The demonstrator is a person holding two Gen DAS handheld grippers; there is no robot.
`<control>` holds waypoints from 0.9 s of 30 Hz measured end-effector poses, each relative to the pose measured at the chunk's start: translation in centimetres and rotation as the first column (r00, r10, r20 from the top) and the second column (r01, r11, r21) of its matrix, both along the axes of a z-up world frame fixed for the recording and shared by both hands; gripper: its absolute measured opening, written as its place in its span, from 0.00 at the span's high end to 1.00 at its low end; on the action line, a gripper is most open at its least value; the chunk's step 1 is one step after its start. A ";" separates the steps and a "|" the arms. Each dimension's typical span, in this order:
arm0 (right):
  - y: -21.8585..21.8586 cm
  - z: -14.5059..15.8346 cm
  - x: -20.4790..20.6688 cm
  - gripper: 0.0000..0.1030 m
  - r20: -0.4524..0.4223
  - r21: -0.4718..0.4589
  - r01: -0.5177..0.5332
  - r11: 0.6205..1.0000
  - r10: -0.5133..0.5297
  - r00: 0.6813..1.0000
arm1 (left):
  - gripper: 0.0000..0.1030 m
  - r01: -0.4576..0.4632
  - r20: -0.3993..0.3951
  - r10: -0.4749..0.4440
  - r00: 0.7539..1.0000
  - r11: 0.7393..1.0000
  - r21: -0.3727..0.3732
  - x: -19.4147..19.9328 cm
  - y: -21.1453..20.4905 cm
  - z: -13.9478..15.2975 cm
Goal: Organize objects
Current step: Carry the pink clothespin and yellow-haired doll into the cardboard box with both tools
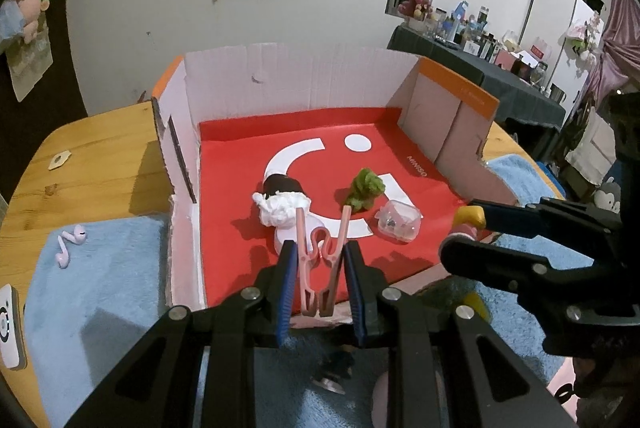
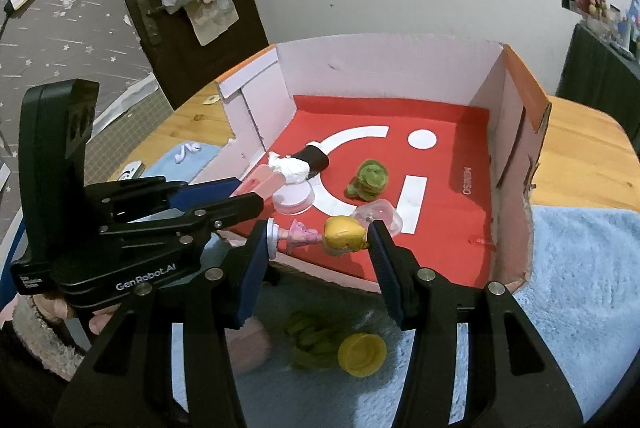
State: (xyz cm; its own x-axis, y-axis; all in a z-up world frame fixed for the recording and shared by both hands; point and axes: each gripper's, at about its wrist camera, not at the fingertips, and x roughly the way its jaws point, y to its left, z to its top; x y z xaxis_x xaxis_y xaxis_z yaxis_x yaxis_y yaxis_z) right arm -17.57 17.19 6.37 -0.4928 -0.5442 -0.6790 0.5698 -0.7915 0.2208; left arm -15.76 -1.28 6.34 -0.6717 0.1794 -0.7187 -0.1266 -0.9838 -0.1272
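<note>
My left gripper [image 1: 320, 260] is shut on a pink clothes peg [image 1: 320, 268], held over the near edge of the cardboard box [image 1: 288, 84] with a red liner. My right gripper [image 2: 320, 232] is shut on a small doll with yellow hair and a pink dress [image 2: 324, 233], lying sideways between the pads over the box's near edge. In the box lie a black-and-white toy on a white base [image 1: 282, 204], a green fuzzy toy [image 1: 366, 190] and a clear plastic case [image 1: 400, 220]. The left gripper shows in the right wrist view [image 2: 256, 188].
Pink earbuds [image 1: 70, 244] lie on the blue towel [image 1: 100, 300] left of the box. A white device [image 1: 8, 328] sits at the towel's left edge. A yellow cap [image 2: 362, 354] and a green item [image 2: 310, 340] lie on the towel below my right gripper. The wooden table [image 1: 92, 156] carries everything.
</note>
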 end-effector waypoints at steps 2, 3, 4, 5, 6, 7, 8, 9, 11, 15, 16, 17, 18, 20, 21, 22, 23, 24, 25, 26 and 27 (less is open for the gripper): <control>0.0 -0.3 -0.3 0.53 0.013 0.000 0.002 1.000 -0.002 1.000 | 0.76 0.004 0.006 -0.004 1.000 1.000 0.002 -0.2 0.0 -0.2; 0.0 -0.4 -0.5 0.53 0.020 -0.001 0.002 1.000 -0.002 1.000 | 0.76 0.007 0.008 -0.007 1.000 1.000 0.004 -0.2 0.1 -0.2; 0.0 -0.5 -0.6 0.53 0.024 -0.002 0.001 1.000 -0.001 1.000 | 0.76 0.009 0.011 -0.009 1.000 1.000 0.004 -0.3 0.1 -0.3; 0.0 -0.6 -0.7 0.53 0.028 -0.003 0.000 1.000 0.000 1.000 | 0.76 0.012 0.015 -0.012 1.000 1.000 0.004 -0.4 0.1 -0.4; -0.1 -0.7 -0.9 0.53 0.032 -0.003 -0.002 1.000 0.002 0.999 | 0.76 0.014 0.020 -0.014 1.000 1.000 0.003 -0.5 0.1 -0.5; -0.3 -0.7 -0.9 0.53 0.035 -0.003 -0.004 1.000 0.004 0.999 | 0.76 0.016 0.024 -0.016 1.000 1.000 0.003 -0.6 0.1 -0.6; -0.3 -0.8 -1.0 0.53 0.039 -0.003 -0.005 1.000 0.006 0.999 | 0.76 0.018 0.031 -0.018 0.999 1.000 0.002 -0.7 0.1 -0.8; -0.4 -0.9 -1.1 0.53 0.043 0.000 -0.006 1.000 0.006 0.999 | 0.76 0.019 0.037 -0.019 0.999 1.000 0.002 -0.8 0.1 -0.9; -0.5 -1.2 -1.4 0.53 0.052 0.006 -0.005 1.000 0.005 0.999 | 0.76 0.022 0.047 -0.022 0.999 1.000 0.004 -1.1 0.1 -1.1; -0.5 -1.6 -1.9 0.53 0.072 0.020 -0.002 1.000 0.001 0.997 | 0.76 0.037 0.063 -0.038 0.997 0.999 0.013 -1.5 0.2 -1.5; -0.6 -1.7 -2.0 0.53 0.078 0.026 -0.003 1.000 0.001 0.997 | 0.76 0.040 0.066 -0.041 0.997 0.999 0.015 -1.5 0.3 -1.5; -0.6 -1.8 -2.1 0.53 0.082 0.029 -0.004 1.000 0.001 0.997 | 0.76 0.044 0.070 -0.045 0.997 0.999 0.015 -1.6 0.3 -1.6; -0.6 -1.8 -2.2 0.53 0.086 0.033 -0.005 0.999 0.003 0.996 | 0.76 0.046 0.074 -0.047 0.996 0.999 0.015 -1.7 0.3 -1.7; -0.8 -1.9 -2.3 0.53 0.090 0.042 -0.010 0.999 0.006 0.996 | 0.76 0.051 0.082 -0.052 0.995 0.999 0.014 -1.8 0.4 -1.8; -0.9 -2.0 -2.3 0.53 0.094 0.044 -0.014 0.999 0.009 0.996 | 0.76 0.052 0.085 -0.053 0.995 0.999 0.013 -1.8 0.4 -1.9; -1.0 -2.0 -2.4 0.53 0.098 0.045 -0.019 0.999 0.014 0.995 | 0.76 0.052 0.086 -0.053 0.995 0.999 0.012 -1.8 0.4 -1.9; -1.1 -2.1 -2.5 0.53 0.104 0.043 -0.024 0.999 0.019 0.994 | 0.76 0.052 0.086 -0.052 0.995 0.999 0.010 -1.8 0.3 -1.9; -1.2 -2.1 -2.5 0.53 0.111 0.038 -0.030 0.999 0.025 0.993 | 0.76 0.051 0.087 -0.051 0.995 0.999 0.009 -1.8 0.2 -1.9; -1.3 -2.2 -2.6 0.53 0.120 0.032 -0.037 0.999 0.033 0.992 | 0.76 0.048 0.089 -0.049 0.995 0.999 0.008 -1.8 0.1 -1.9; -1.4 -2.2 -2.7 0.53 0.126 0.029 -0.043 0.999 0.039 0.991 | 0.76 0.043 0.091 -0.043 0.995 0.999 0.007 -1.9 -0.1 -2.0; -1.6 -2.3 -2.7 0.53 0.132 0.027 -0.047 0.998 0.043 0.990 | 0.76 0.039 0.094 -0.040 0.995 0.999 0.007 -1.9 -0.2 -2.0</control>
State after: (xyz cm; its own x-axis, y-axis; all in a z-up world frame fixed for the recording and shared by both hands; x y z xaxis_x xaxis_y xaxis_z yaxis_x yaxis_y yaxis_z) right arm -20.30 15.64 4.10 -0.3735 -0.5420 -0.7528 0.5730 -0.7730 0.2723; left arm -17.70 -1.51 4.33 -0.5934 0.2083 -0.7774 -0.1528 -0.9775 -0.1453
